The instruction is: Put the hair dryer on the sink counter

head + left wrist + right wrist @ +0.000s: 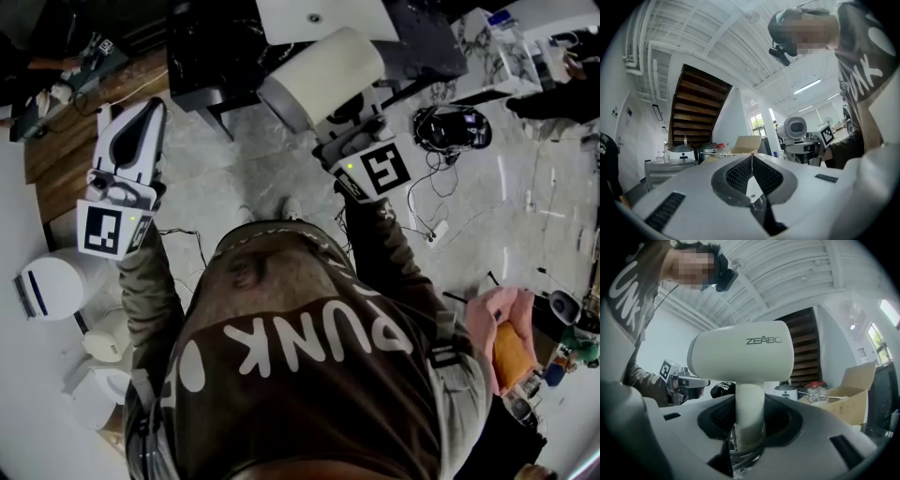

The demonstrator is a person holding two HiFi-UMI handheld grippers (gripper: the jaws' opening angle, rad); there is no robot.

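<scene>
Cream hair dryer (740,352) — held (by handle).

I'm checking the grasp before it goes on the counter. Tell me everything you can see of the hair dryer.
The hair dryer is cream-white, matte plastic by its look, with grey ZEABO lettering on its short, rounded barrel. Its round handle stands between the right gripper's jaws, which clamp it from both sides; cord loops bunch beneath. The barrel lies roughly level, held in the air; nothing else touches it.

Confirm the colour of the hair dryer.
The hair dryer is off-white, with grey lettering on its body; the right gripper view shows it best.
</scene>
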